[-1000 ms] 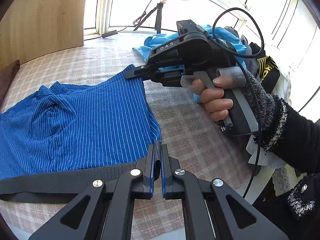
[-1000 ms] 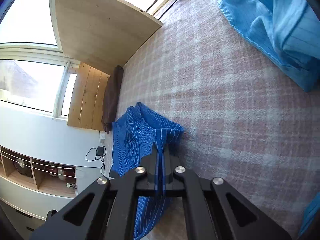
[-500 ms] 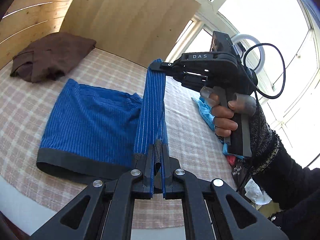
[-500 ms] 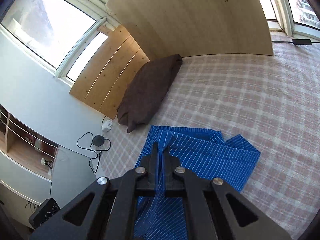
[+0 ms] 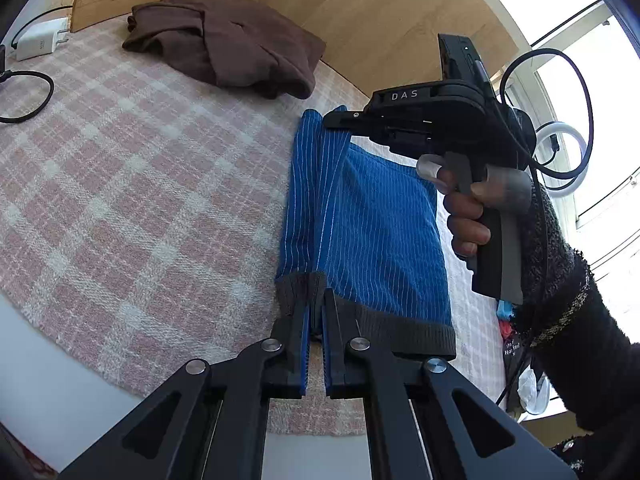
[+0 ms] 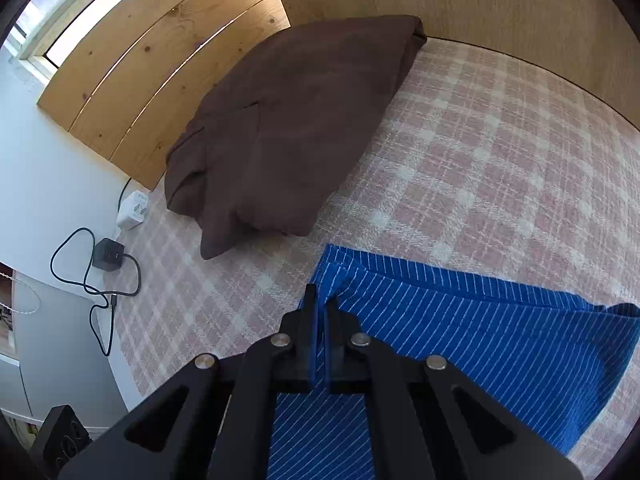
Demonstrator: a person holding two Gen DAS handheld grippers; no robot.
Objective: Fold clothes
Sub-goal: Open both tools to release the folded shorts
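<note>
Left fingers [image 5: 316, 308]: I am pinching the grey waistband [image 5: 400, 332] of the blue shorts [image 5: 376, 224], both fingers closed on the fold at its near end.
Right fingers [image 6: 320, 312]: I am gripping the far hem of the shorts [image 6: 460, 320], fingers closed on the striped cloth; in the left view the right gripper [image 5: 340, 120] is clamping the top corner.
Shorts: they are lying folded over on the plaid tabletop [image 5: 140, 184], stretching between my two pairs of fingers, the doubled edge running straight ahead of my left fingers.
Brown garment [image 6: 292, 120]: it is lying folded ahead of my right fingers, apart from the shorts, against the wooden board [image 6: 160, 52].
Charger [image 6: 132, 210]: it is sitting to the left of my right fingers, at the tabletop's edge.
</note>
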